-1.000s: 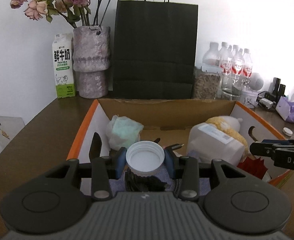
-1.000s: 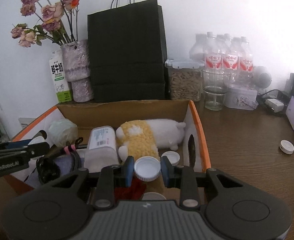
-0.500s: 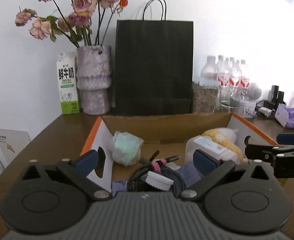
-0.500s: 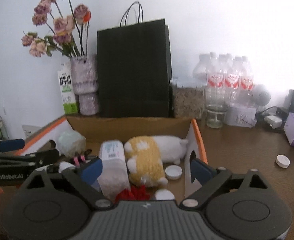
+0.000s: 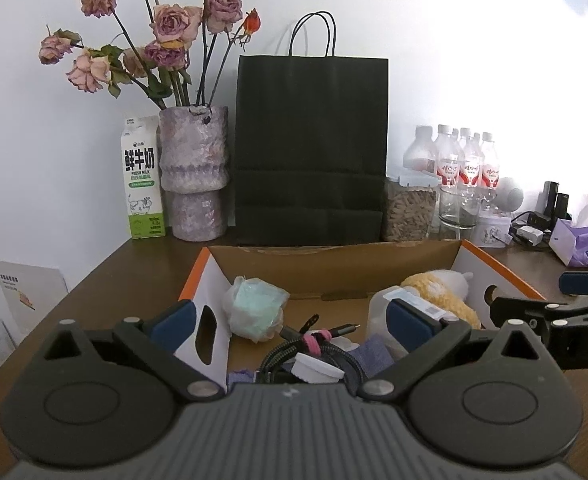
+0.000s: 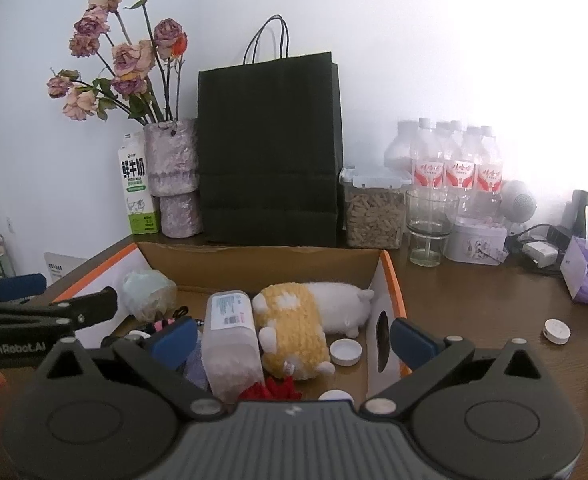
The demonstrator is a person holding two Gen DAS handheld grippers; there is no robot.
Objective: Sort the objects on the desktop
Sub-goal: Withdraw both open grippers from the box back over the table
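Left gripper (image 5: 290, 322) jaws wide apart, nothing held, poised over the near left of the cardboard box (image 5: 334, 258). Below it a white cap (image 5: 317, 367) lies tilted on a coiled black cable (image 5: 294, 350) bound with a pink tie. Cap looks light, rigid, smooth plastic; best taken across its rim. Cable is limp, likely to sag and snag if lifted.

Centre of box: a frosted plastic bottle (image 6: 230, 344) lying flat, probably slick, best pinched across its width. Beside it and touching, a plush toy (image 6: 294, 330), soft and light, grip anywhere on the body.

Right gripper (image 6: 294, 334) also spread wide and empty, above the box's right half. Another cap (image 6: 346, 351) on the box floor; one loose cap (image 6: 557, 331) on the table (image 6: 474, 312), well apart.

Red item under the bottle mostly hidden; box's near edge cut off by gripper bodies
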